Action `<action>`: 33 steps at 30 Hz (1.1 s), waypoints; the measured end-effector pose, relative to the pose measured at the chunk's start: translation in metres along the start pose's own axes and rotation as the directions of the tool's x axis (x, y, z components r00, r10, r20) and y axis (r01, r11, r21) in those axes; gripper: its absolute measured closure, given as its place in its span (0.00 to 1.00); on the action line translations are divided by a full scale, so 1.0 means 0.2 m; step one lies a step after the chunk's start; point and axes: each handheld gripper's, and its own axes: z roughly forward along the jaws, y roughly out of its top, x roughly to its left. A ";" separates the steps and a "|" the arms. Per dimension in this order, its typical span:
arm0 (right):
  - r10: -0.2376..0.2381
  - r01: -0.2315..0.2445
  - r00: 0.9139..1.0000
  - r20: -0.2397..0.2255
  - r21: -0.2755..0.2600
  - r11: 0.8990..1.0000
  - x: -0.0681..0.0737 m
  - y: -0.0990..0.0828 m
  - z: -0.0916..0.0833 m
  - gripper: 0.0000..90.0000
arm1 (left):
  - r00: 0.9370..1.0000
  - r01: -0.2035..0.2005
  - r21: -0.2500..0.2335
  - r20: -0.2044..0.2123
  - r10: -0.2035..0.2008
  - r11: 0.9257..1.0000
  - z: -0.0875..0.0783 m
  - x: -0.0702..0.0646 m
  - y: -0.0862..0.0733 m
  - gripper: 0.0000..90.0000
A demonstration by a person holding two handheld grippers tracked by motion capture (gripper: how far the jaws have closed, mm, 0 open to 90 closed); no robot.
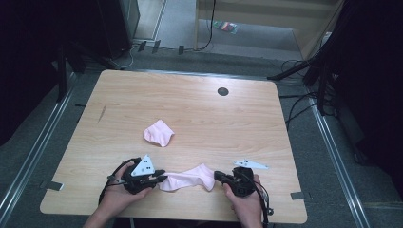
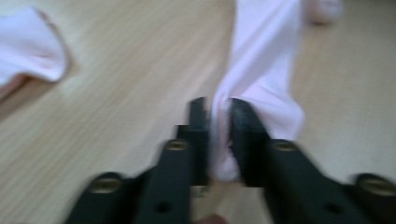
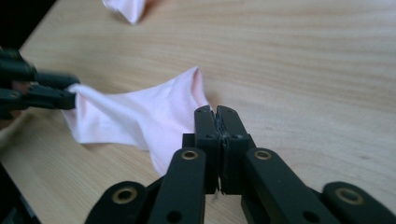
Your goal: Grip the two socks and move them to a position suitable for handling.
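A pink sock (image 1: 190, 177) lies stretched out near the table's front edge, between my two grippers. My left gripper (image 1: 163, 177) is shut on its left end; in the left gripper view the cloth (image 2: 261, 70) is bunched between the jaws of the left gripper (image 2: 218, 105). My right gripper (image 1: 217, 175) meets the sock's right end. Its jaws stand almost together in the right gripper view (image 3: 215, 111), with the sock's edge (image 3: 140, 112) running in between them. The left gripper (image 3: 72, 91) shows there pinching the far end. A second pink sock (image 1: 159, 132) lies crumpled mid-table, apart from both grippers.
The wooden table (image 1: 237, 123) has a dark round cable hole (image 1: 223, 91) at the back. Its front edge runs just below my hands. Cables and dark stands line the grey floor to the right (image 1: 304, 102).
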 end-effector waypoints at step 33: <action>-0.190 0.192 0.979 0.068 -0.025 0.981 0.09 -0.07 0.12 0.88 | 0.998 0.039 -0.049 0.058 -0.036 0.998 0.02 -0.03 -0.07 0.60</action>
